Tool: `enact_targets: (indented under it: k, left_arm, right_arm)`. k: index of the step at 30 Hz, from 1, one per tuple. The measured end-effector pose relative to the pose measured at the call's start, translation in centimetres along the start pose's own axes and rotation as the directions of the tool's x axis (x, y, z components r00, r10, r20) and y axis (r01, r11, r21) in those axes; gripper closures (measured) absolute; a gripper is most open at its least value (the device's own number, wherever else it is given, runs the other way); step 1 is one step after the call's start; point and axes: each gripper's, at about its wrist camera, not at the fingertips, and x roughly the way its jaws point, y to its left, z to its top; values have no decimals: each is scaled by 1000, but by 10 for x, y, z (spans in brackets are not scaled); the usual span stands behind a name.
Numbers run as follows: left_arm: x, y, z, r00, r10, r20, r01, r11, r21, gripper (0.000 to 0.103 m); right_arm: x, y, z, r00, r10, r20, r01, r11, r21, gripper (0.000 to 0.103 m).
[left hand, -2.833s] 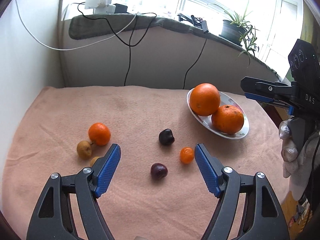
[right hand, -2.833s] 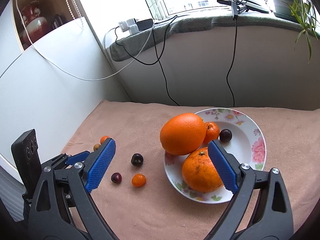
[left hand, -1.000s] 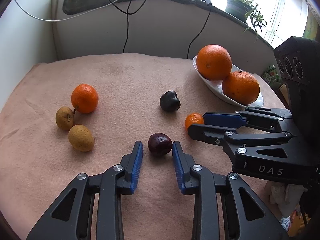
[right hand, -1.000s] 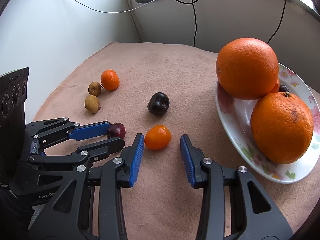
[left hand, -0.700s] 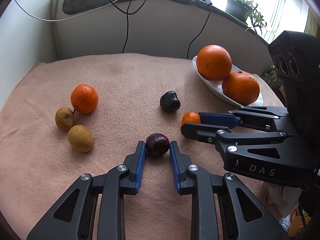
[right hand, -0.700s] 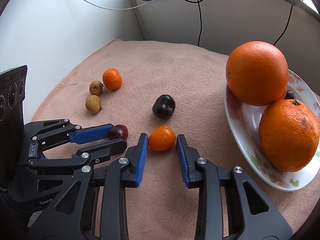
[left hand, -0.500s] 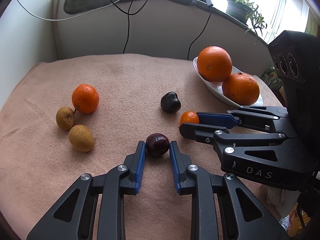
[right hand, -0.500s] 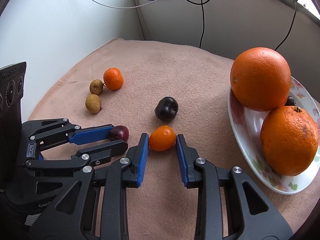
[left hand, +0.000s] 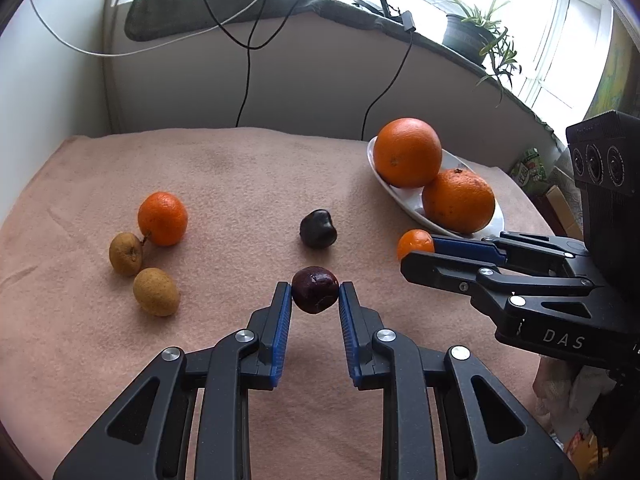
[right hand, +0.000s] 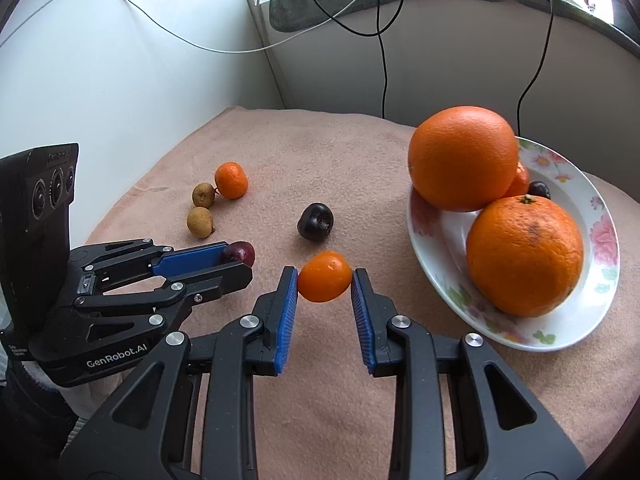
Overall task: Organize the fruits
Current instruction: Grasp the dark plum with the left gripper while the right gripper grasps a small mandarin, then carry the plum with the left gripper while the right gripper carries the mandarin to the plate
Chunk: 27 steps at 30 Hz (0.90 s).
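My left gripper (left hand: 315, 290) is shut on a dark red cherry (left hand: 315, 289), held just above the pink cloth. My right gripper (right hand: 325, 277) is shut on a small orange kumquat (right hand: 325, 276), also lifted a little. The right gripper shows at the right of the left wrist view (left hand: 418, 250); the left gripper shows at the left of the right wrist view (right hand: 240, 258). A floral plate (right hand: 600, 240) at the right holds two big oranges (right hand: 464, 156), a small mandarin and a dark cherry (right hand: 539, 189).
On the cloth (left hand: 240, 176) lie a second dark cherry (left hand: 318, 228), a mandarin (left hand: 162, 218) and two brown longans (left hand: 156, 291). A wall stands at the left, a windowsill with cables and a potted plant (left hand: 468, 32) behind.
Both grippers closed on their fruits about half a second ago. Since then both have lifted slightly and the right one has shifted toward the plate with the kumquat.
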Motion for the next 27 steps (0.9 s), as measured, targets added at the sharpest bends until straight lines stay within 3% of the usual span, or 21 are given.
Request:
enact_targets:
  k: [12,27]
  left_arm:
    - [2,-48,33,996,-82,40,79,994,71,81]
    - [24,-105,73,989,-143,49,133,977,167,80]
  right_arm:
    - [-56,-37,-12,995,-43,85,37,997,73,74]
    - [-87,-99,-17,983,-132,129,112,982,153,74]
